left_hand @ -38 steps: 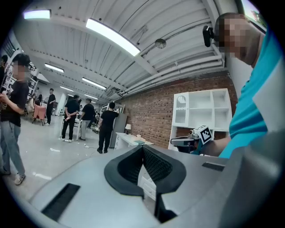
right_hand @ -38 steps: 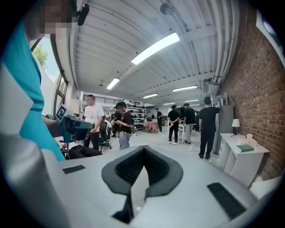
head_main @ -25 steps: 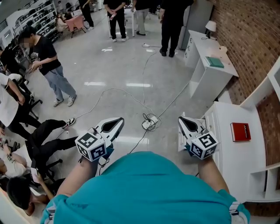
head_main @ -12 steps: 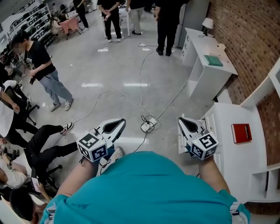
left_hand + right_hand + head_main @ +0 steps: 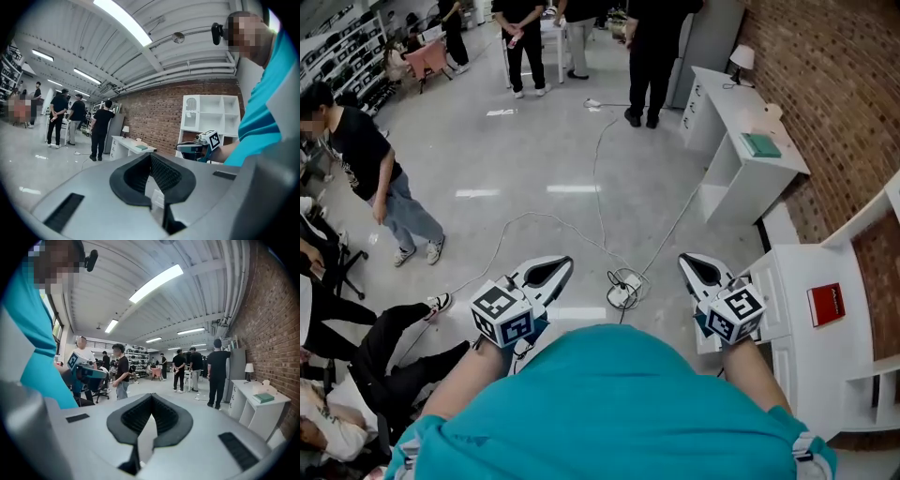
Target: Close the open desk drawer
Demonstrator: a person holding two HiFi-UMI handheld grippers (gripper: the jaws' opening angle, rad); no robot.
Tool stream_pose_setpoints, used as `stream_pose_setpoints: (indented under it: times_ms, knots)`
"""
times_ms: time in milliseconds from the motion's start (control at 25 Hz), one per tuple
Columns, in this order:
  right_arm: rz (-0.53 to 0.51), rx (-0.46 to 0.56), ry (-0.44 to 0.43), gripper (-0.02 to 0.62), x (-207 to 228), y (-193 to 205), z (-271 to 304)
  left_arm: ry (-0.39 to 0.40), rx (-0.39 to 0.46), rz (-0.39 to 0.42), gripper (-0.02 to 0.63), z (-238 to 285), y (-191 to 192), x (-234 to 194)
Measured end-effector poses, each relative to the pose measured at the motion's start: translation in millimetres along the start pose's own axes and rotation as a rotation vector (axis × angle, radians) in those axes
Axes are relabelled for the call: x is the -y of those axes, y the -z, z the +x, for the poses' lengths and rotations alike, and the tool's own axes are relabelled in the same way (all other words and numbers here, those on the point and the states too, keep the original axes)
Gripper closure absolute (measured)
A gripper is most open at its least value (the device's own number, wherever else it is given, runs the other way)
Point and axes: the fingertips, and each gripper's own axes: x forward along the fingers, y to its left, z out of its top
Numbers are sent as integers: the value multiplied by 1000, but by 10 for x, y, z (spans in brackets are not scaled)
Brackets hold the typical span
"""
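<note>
The white desk (image 5: 820, 370) stands at the right of the head view with a red book (image 5: 826, 305) on top. Its open drawer (image 5: 772, 298) juts out to the left from the desk front. My right gripper (image 5: 697, 266) hovers just left of the drawer, jaws together and holding nothing, apart from the drawer front. My left gripper (image 5: 549, 272) is held over the floor at centre left, also shut and holding nothing. The left gripper view shows its pads (image 5: 150, 157) meeting, with the right gripper (image 5: 199, 149) beyond. In the right gripper view the pads (image 5: 152, 397) meet too.
A power strip with cables (image 5: 622, 292) lies on the floor between the grippers. A second white desk (image 5: 748, 142) with a lamp and a green book stands further back right. People stand at the back and left; some sit at the lower left. A brick wall (image 5: 844, 84) runs along the right.
The head view has shifted, so the desk and drawer now sit lower and further right. Both grippers have kept almost the same places and stay shut. The person at the left has walked on.
</note>
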Motion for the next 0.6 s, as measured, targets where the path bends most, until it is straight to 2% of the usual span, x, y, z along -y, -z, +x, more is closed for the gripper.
stream_pose_setpoints:
  times_ms: [320, 600]
  knots:
    - [10, -7, 39, 574, 40, -379, 1145, 51, -2, 7, 591, 34, -398, -1227]
    - [29, -39, 67, 574, 276, -399, 1698, 59, -14, -12, 591, 190, -463, -1858]
